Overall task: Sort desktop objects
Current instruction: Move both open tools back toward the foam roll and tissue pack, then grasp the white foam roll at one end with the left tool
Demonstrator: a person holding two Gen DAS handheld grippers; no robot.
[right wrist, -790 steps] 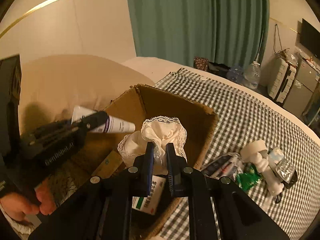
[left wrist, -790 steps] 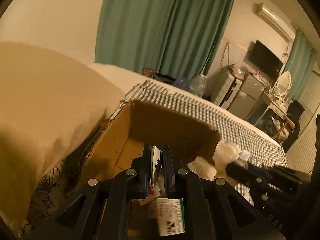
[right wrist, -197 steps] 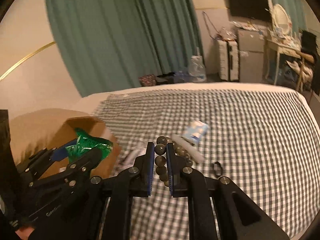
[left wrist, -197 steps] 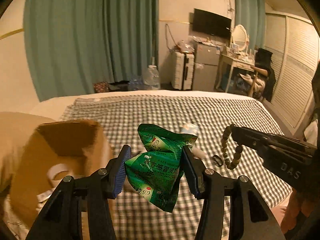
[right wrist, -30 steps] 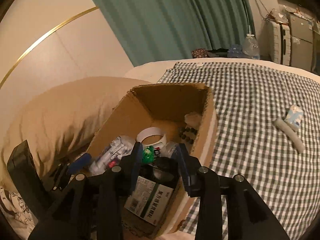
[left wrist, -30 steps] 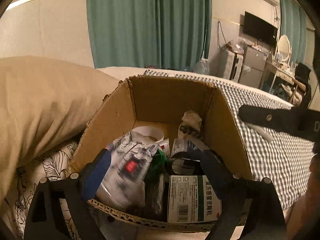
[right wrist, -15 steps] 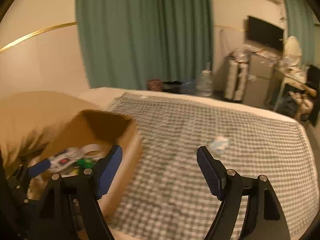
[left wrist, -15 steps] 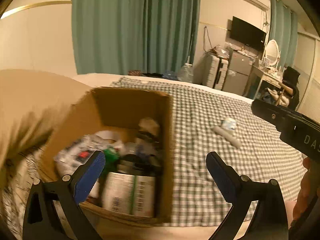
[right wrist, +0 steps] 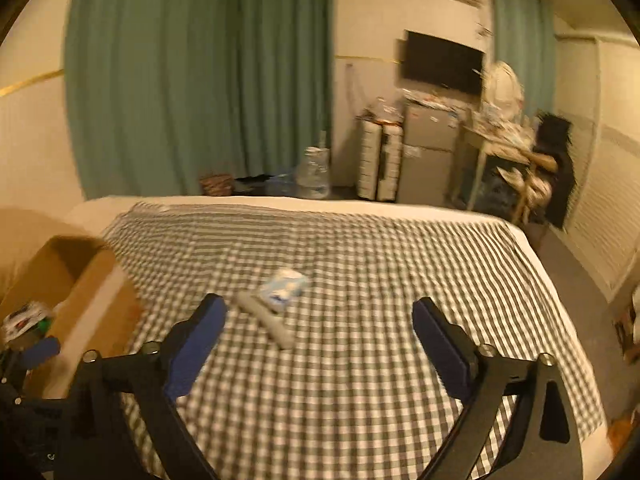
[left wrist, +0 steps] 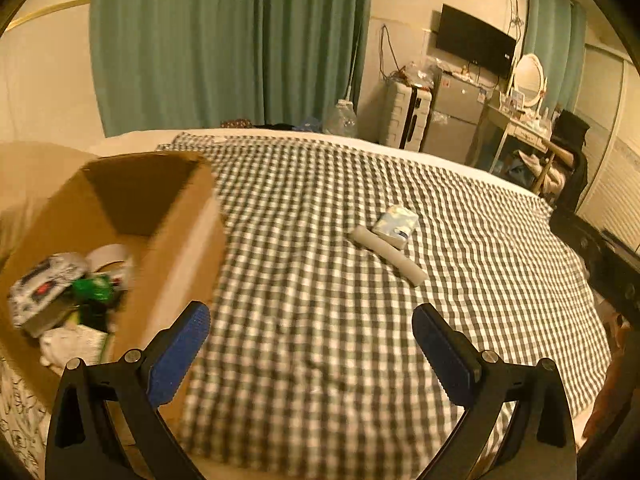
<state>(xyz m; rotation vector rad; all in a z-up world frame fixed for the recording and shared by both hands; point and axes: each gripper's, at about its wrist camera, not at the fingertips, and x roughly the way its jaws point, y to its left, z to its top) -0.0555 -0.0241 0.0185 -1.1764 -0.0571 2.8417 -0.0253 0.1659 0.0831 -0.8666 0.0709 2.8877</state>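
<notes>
A brown cardboard box [left wrist: 176, 232] stands at the left on the checked bedcover [left wrist: 320, 320], with a tape roll, green packet and printed packs inside. A grey tube [left wrist: 388, 252] and a small blue-white packet [left wrist: 396, 220] lie together on the cover to the right. My left gripper [left wrist: 310, 344] is wide open and empty, low over the cover beside the box. My right gripper [right wrist: 320, 336] is wide open and empty, with the tube [right wrist: 266, 320] and packet [right wrist: 285, 283] ahead of it. The box [right wrist: 80, 300] shows at its left.
A tan pillow [left wrist: 24, 168] lies behind the box. Green curtains [left wrist: 224, 40] hang at the back. A fridge [right wrist: 428, 160], suitcase [right wrist: 378, 160], dressing table and wall TV stand beyond the bed. The bed's right edge [right wrist: 532, 256] drops to the floor.
Both grippers have swung right, away from the box and toward the tube and packet. Both remain wide open and empty.
</notes>
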